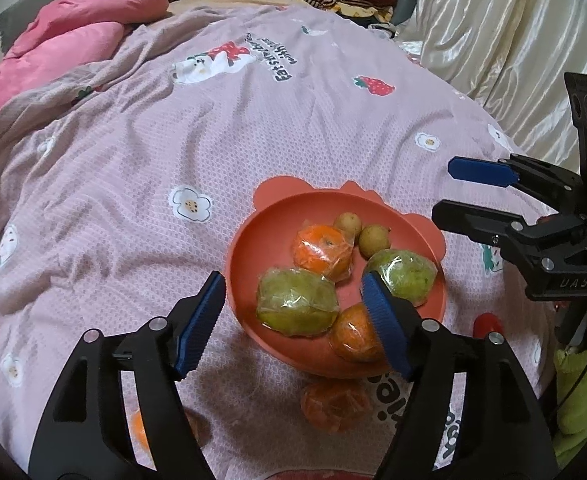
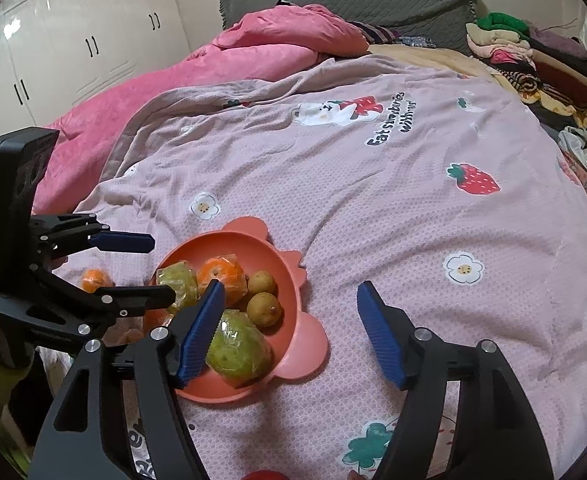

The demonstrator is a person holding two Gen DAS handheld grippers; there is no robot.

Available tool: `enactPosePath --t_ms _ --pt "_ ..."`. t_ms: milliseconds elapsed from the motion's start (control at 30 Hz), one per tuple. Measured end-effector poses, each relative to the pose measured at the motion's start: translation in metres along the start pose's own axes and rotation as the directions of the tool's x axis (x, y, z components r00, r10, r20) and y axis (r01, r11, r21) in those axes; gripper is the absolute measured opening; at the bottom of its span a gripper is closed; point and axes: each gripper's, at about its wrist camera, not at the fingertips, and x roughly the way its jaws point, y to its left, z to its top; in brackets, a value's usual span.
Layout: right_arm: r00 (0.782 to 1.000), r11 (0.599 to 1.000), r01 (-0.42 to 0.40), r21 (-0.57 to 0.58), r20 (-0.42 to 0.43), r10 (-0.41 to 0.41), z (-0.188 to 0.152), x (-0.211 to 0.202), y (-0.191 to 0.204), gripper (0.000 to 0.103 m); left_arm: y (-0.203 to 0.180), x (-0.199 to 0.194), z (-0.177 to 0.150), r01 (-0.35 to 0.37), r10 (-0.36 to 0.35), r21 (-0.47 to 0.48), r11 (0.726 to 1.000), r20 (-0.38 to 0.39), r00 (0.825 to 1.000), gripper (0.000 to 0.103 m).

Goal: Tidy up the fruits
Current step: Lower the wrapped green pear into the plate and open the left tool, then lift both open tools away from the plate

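Six fruits already sit in the bowl (image 1: 253, 264); two oranges (image 1: 335, 406) wait on the bed around 6 o'clock. Left claw (image 1: 293, 324) and right claw (image 2: 291, 330) both gape apart, empty.

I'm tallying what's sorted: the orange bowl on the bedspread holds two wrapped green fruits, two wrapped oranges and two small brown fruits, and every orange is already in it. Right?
Not every orange. In the left wrist view, two oranges lie on the bedspread outside the bowl. The rest is right.

Two wrist views, close, angled down from opposite sides at one bowl (image 1: 245, 264).
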Motion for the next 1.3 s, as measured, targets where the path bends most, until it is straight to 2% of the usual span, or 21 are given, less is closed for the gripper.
enactPosePath --t_ms 700,1300 --pt "0.999 0.999 0.008 0.033 0.051 -0.01 0.0 -0.016 -0.002 0.092 -0.005 -0.028 0.005 -0.056 0.057 -0.009 0.998 0.043 0.997 0.08" --pt "0.995 0.998 0.048 0.033 0.085 -0.05 -0.004 -0.027 -0.003 0.098 0.004 -0.051 0.003 -0.082 0.085 -0.044 0.996 0.078 0.993 0.088"
